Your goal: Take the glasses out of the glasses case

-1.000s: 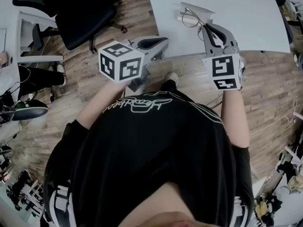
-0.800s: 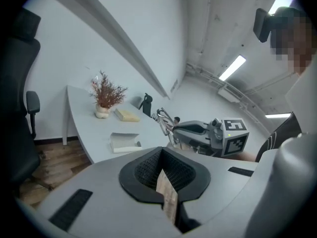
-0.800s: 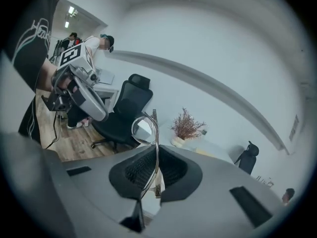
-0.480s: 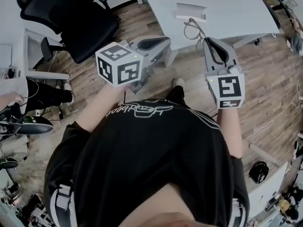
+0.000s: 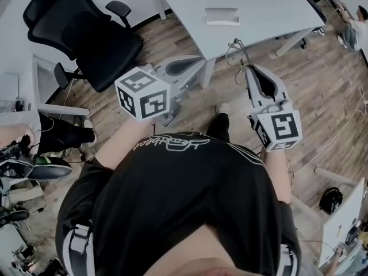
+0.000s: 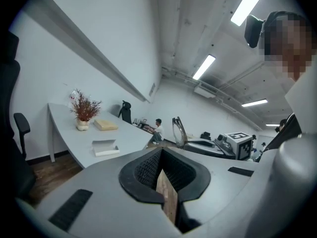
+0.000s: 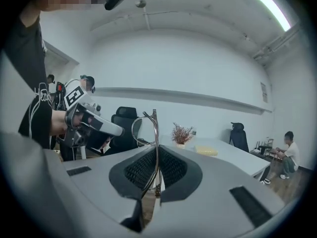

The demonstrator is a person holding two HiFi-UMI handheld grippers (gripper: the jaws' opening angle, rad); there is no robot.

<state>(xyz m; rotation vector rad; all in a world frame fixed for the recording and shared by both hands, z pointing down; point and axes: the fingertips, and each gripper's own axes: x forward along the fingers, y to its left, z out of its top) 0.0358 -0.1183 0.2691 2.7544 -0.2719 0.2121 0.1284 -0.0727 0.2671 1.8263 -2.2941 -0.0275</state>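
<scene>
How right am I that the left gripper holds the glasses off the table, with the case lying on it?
Not quite: the right gripper holds the glasses, as the right gripper view shows; the case does lie on the table.

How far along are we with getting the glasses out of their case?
Done: the glasses are out of the case, which lies on the table.
In hand: the right gripper is shut on the frame and holds it in the air, off the table's edge. The left gripper is shut and empty.
Left: probably just setting the glasses down.
</scene>
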